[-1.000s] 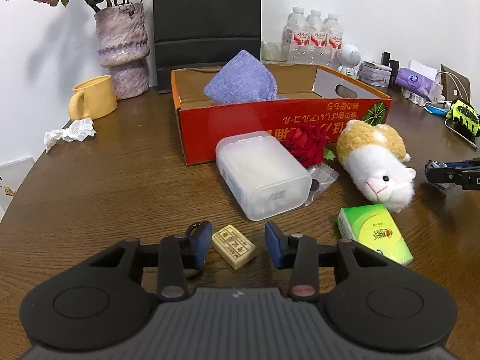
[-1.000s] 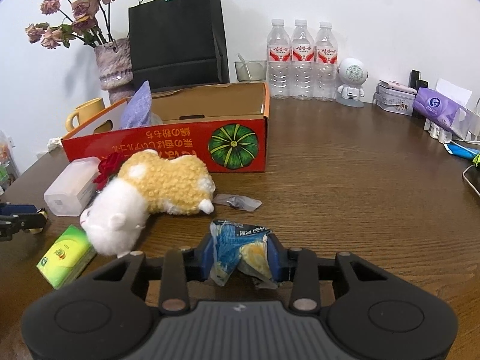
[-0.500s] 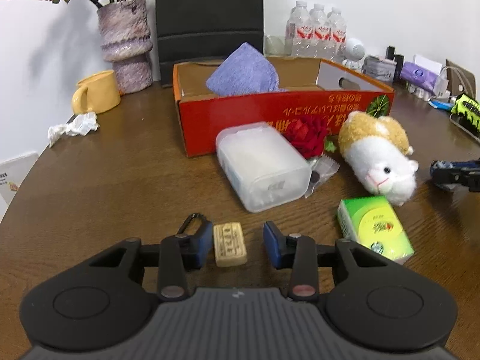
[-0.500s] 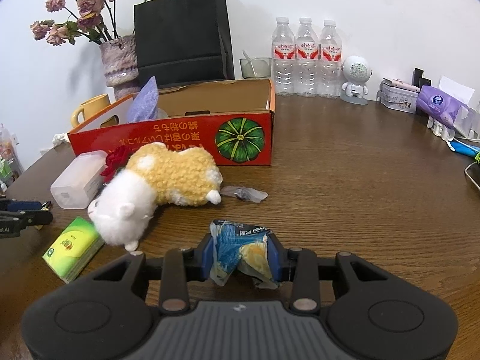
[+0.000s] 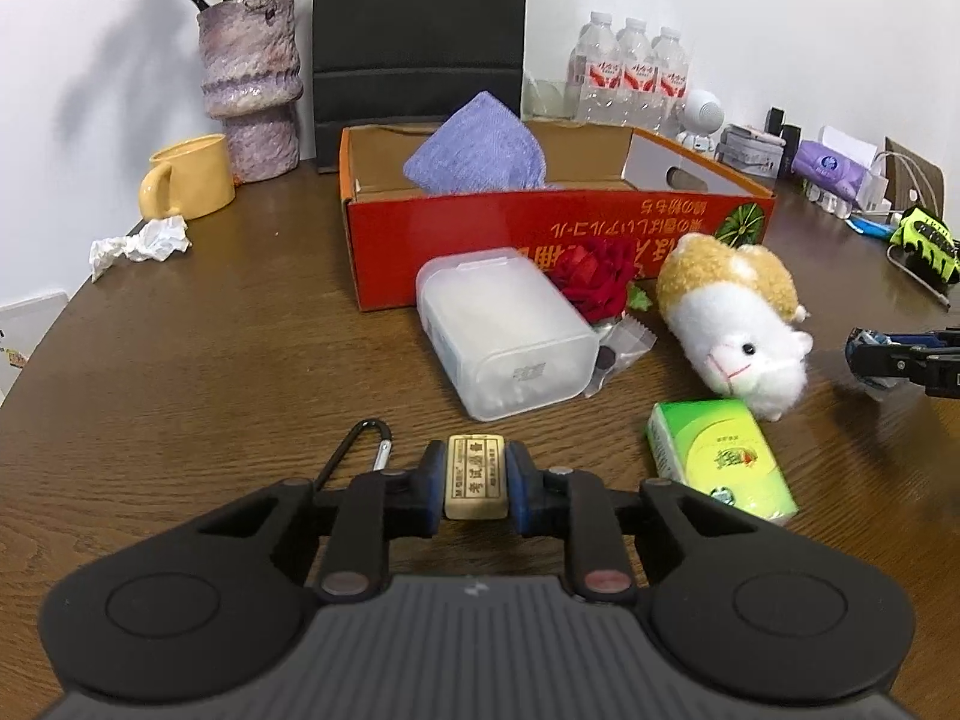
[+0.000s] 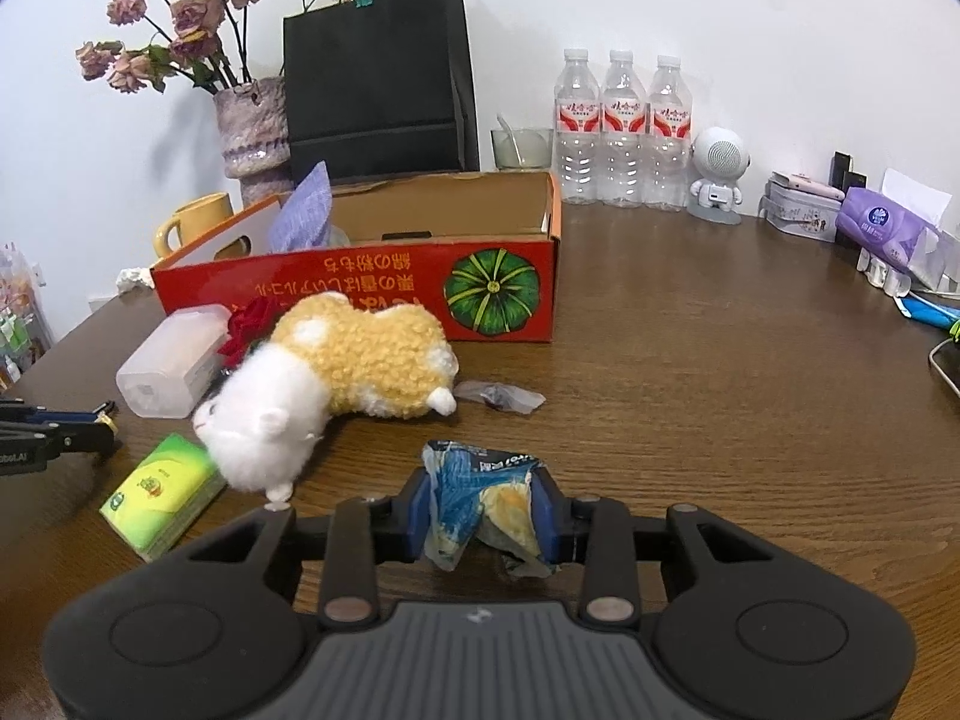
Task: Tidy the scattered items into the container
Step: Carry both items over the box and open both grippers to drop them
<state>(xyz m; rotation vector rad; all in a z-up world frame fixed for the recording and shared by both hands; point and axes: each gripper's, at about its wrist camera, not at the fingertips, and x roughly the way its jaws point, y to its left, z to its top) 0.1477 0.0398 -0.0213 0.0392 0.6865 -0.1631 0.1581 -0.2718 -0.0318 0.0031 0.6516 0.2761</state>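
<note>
A small beige eraser lies low on the wooden table between the blue pads of my left gripper. Its jaws are closing and both pads press the eraser's sides. My right gripper is shut on a crumpled blue snack wrapper, its jaws still tightening. The red cardboard box stands behind with a purple cloth inside. In front of it lie a clear plastic case, a red rose, a plush hamster and a green tissue pack.
A black carabiner lies just left of my left fingers. A yellow mug, a vase and a crumpled tissue sit back left. A clear wrapper lies by the plush. Water bottles and a black bag line the wall.
My left jaws have come together onto the eraser, which now sits square between the pads. The right gripper still grips the wrapper and has shifted only slightly.
</note>
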